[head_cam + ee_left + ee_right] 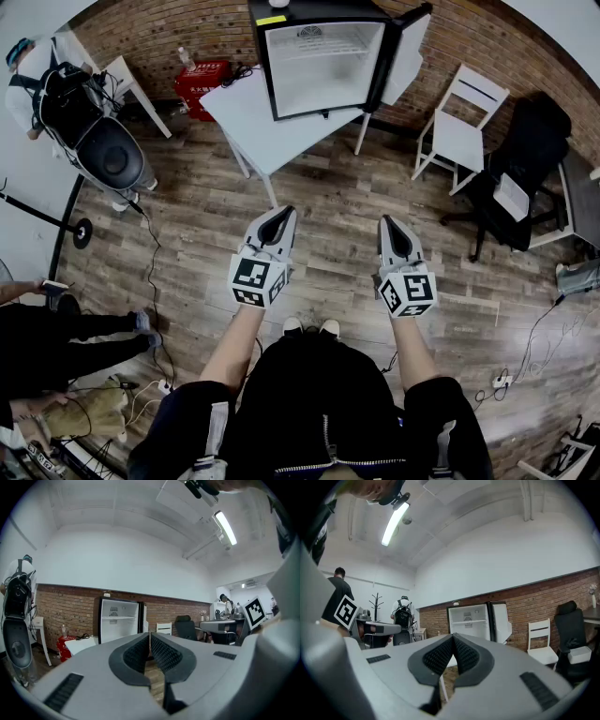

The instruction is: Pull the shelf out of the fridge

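Fridge (pixel 323 66) stands open well ahead; left tongs (pixel 280 216) and right tongs (pixel 388 223) are pinched shut, empty, likely since its shelf (pixel 119 617) lies beyond reach.

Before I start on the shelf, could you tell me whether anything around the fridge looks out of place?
Nothing looks spilled or broken. The fridge has its door open, and the white table beside it sits askew to the brick wall.
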Tool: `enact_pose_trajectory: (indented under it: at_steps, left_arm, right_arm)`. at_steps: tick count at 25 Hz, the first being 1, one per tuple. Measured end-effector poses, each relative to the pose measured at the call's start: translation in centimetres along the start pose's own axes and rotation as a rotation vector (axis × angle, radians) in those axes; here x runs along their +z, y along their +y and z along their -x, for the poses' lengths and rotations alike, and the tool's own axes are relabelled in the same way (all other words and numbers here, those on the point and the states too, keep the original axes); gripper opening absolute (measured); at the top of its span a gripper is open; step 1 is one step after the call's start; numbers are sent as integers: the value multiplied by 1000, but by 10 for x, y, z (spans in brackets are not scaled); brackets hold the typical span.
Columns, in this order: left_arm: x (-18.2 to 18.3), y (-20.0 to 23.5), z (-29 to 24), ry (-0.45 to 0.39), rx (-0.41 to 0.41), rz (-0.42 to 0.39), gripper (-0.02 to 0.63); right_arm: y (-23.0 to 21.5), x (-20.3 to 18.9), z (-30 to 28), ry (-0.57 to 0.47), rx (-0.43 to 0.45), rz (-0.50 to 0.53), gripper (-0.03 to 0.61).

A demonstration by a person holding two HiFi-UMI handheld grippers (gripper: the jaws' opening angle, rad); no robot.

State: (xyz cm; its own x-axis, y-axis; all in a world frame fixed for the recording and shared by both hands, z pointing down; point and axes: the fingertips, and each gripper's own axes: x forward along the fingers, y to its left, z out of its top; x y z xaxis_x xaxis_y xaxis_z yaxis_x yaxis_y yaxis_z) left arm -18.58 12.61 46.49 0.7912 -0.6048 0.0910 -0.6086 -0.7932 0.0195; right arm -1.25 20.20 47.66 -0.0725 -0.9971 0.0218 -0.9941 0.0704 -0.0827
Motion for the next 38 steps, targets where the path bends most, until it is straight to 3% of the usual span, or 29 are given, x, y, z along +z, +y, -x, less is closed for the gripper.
enact_pose_trajectory:
  at_steps: [14,28,38]
  left_arm:
    - [-7,-21,-14,12,9,-7,26]
    - [-14,-36,-13,10,82,1,26]
    - [-10,-23,-62,-11,71,4,20]
  right_arm:
    - [-22,-6,8,17,19,-9,3]
    - [-53,-17,17,32,70,-56,2]
    - [-76,-17,-29,31,94,-59,0]
